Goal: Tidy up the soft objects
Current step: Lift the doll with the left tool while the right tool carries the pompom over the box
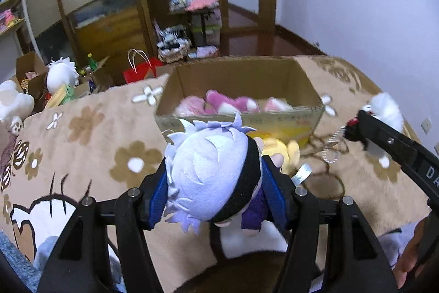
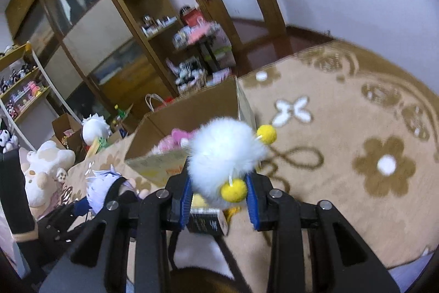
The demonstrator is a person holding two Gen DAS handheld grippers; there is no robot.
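Count on inspection:

- Grippers: two, the left gripper (image 1: pixel 216 183) and the right gripper (image 2: pixel 219 199).
- Dolls held: two. One white-haired doll (image 1: pixel 211 169) in the left; one fluffy white toy (image 2: pixel 225 153) in the right.
- Yellow pompoms (image 2: pixel 265 134) on the fluffy toy: two.
- Cardboard box (image 1: pixel 296 78) on the blanket (image 1: pixel 90 128): one.
- Pink plush (image 1: pixel 227 103) in the box: several; exact number not determinable.
- Yellow plush (image 1: pixel 288 153) before the box: one.
- Red bag (image 1: pixel 140 70): one.
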